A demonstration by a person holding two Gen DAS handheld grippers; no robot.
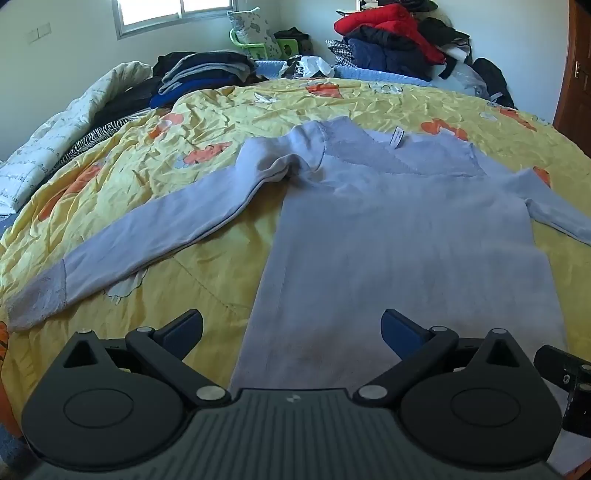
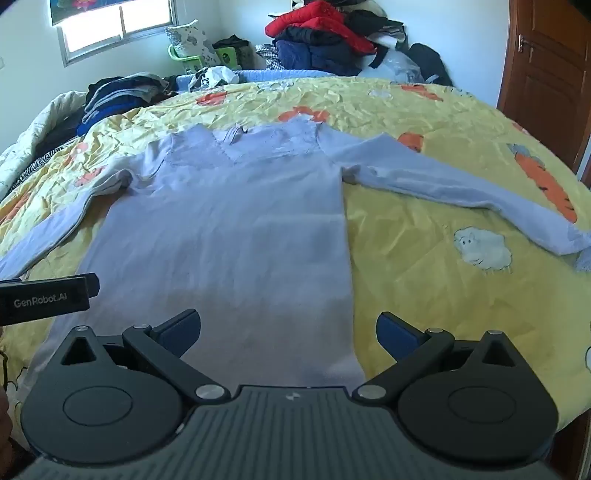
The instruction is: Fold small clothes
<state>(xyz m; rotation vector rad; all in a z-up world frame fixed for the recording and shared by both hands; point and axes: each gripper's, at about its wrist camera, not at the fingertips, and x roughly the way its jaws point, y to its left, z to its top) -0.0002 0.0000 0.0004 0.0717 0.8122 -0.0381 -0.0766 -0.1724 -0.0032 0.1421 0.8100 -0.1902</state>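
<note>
A pale lavender long-sleeved top (image 1: pixel 399 236) lies flat on the yellow bedspread (image 1: pixel 221 122), neck away from me, both sleeves spread out to the sides. It also shows in the right wrist view (image 2: pixel 229 229). My left gripper (image 1: pixel 291 328) is open and empty, hovering over the hem's left part. My right gripper (image 2: pixel 288 328) is open and empty over the hem's right edge. The left sleeve (image 1: pixel 147 232) runs down-left; the right sleeve (image 2: pixel 461 192) runs out to the right.
Folded dark clothes (image 1: pixel 207 70) are stacked at the bed's far left beside a white quilt (image 1: pixel 55 140). A heap of red and dark garments (image 1: pixel 391 33) sits at the far side. A wooden door (image 2: pixel 550 66) stands on the right.
</note>
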